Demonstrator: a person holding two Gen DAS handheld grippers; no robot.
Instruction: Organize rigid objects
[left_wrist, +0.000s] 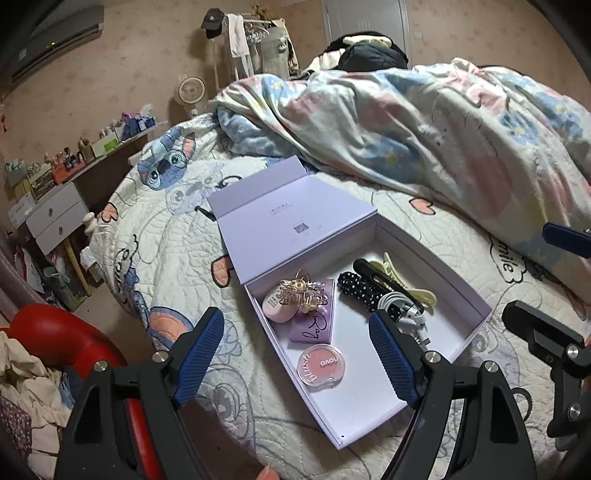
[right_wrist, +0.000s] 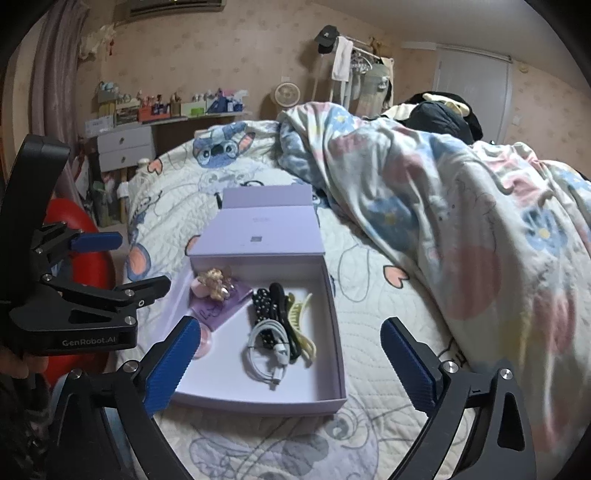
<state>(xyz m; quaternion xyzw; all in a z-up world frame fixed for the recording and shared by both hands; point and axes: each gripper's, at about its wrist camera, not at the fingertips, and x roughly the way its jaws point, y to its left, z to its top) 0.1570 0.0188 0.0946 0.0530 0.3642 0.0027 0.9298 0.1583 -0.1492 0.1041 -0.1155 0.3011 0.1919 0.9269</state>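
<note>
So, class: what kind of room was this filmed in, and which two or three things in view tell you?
Most likely a bedroom: a bed with a rumpled duvet, a clothes rack hung with garments, and a drawer unit by the wall.

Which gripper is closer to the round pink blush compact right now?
Left. The left gripper hangs open almost directly over the blush compact at the box's near-left corner. The right gripper, also open, sits further right, nearer the white cable.

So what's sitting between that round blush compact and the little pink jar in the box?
A purple booklet, lying flat between blush compact and pink jar; the left wrist view shows it.
</note>
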